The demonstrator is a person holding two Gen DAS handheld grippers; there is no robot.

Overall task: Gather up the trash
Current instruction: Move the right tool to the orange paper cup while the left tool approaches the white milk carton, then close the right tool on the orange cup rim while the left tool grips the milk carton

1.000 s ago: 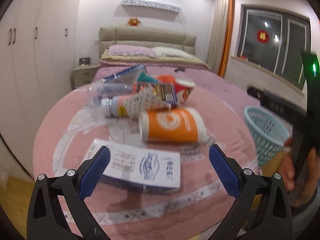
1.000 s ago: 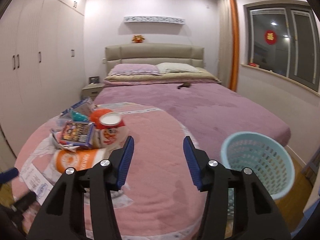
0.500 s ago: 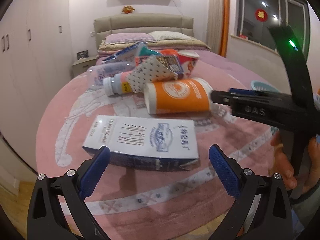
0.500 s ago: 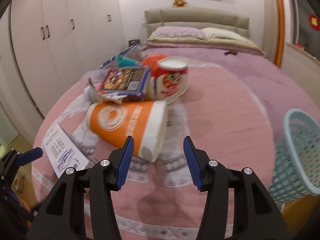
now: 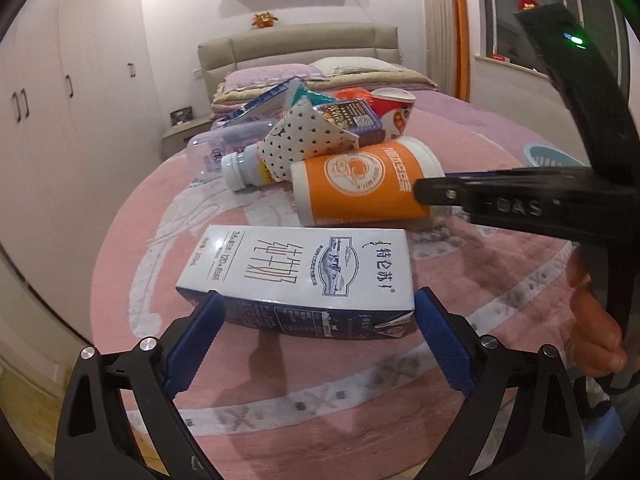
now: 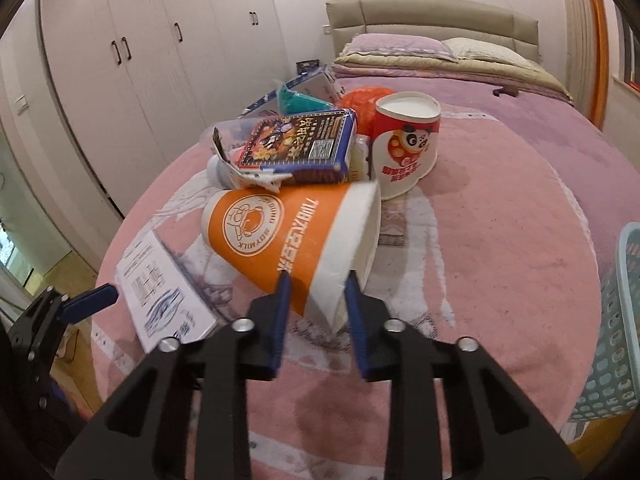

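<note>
A white and blue milk carton [image 5: 296, 276] lies on its side on the pink round rug [image 5: 500, 280]. My left gripper [image 5: 316, 316] is open, its blue pads at the carton's two ends. An orange soy milk cup [image 6: 288, 240] lies on its side behind the carton. My right gripper [image 6: 314, 292] has its jaws narrowed around the cup's white rim, touching or nearly so. The cup [image 5: 360, 188] and the right gripper's arm [image 5: 520, 204] also show in the left wrist view.
Behind the cup is a pile: a red panda cup [image 6: 406, 148], a blue snack box [image 6: 300, 144], a dotted pouch [image 5: 304, 140], a plastic bottle [image 5: 224, 152]. A light blue basket [image 6: 616, 320] stands at the right edge of the rug. A bed and wardrobes stand beyond.
Both grippers moved forward. My left now straddles the milk carton. My right reached the orange cup and its jaws narrowed around the rim.
</note>
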